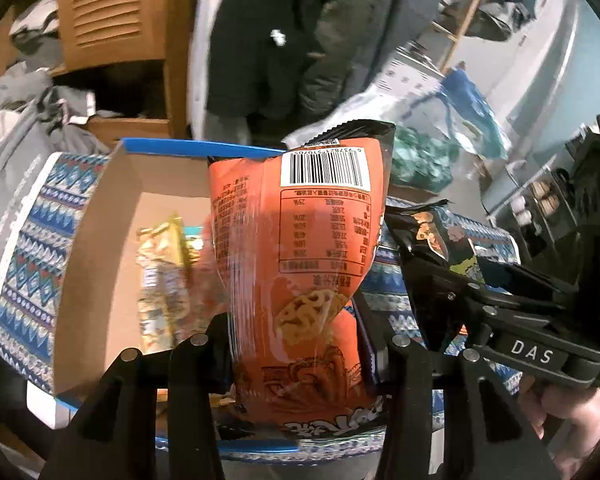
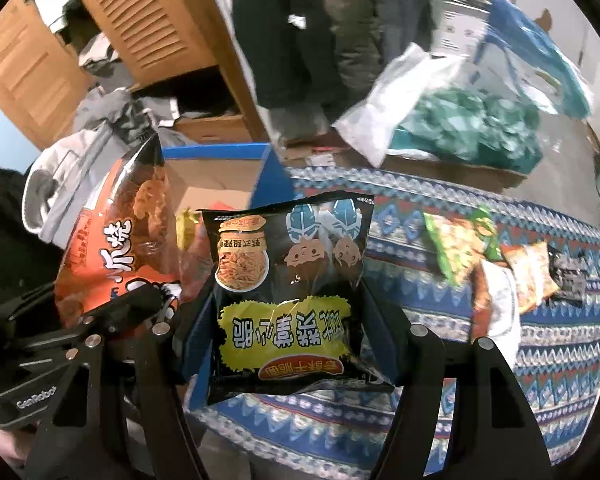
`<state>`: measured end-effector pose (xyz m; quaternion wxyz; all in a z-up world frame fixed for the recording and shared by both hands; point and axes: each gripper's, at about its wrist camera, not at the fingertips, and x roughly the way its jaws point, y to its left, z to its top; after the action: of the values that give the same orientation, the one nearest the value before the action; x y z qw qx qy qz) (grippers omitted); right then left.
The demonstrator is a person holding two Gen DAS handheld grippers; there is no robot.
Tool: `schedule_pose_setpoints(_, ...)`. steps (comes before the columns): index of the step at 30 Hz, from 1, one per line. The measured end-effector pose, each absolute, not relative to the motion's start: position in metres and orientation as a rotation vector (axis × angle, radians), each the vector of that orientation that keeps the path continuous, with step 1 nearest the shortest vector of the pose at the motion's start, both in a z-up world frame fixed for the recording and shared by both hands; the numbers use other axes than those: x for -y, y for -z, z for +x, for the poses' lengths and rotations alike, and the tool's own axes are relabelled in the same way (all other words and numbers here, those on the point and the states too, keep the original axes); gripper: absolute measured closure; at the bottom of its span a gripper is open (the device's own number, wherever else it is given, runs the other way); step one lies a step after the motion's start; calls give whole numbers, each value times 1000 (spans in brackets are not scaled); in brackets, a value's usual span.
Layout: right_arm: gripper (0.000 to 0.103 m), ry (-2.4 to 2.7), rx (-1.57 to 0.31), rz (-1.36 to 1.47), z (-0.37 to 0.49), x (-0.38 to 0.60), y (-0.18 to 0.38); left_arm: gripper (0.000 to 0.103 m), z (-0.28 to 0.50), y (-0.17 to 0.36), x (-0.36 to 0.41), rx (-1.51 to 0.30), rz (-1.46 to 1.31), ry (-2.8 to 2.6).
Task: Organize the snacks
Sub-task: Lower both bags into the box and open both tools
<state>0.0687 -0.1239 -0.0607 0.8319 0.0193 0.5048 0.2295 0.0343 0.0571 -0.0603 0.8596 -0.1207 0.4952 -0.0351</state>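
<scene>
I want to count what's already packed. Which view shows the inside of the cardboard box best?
The left wrist view: the box lies open with a yellow packet inside. The right wrist view shows only its far corner behind the held bags.

My left gripper [image 1: 300,352]: matte black plastic, two angular fingers [image 1: 196,364] w/ round silver screw heads behind the jaws. My right gripper [image 2: 288,344]: same black build, silver screws; white "DAS" lettering on its side. Left unit's side reads "GenRobot". Bare hand [image 1: 572,420] behind the right unit.
</scene>
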Motion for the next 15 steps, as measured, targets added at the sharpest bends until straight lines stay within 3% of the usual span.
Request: schedule_pose_setpoints(15,35,-582,-1097,-41,73,34,71,55,23,81,-141,-1054,-282,-113)
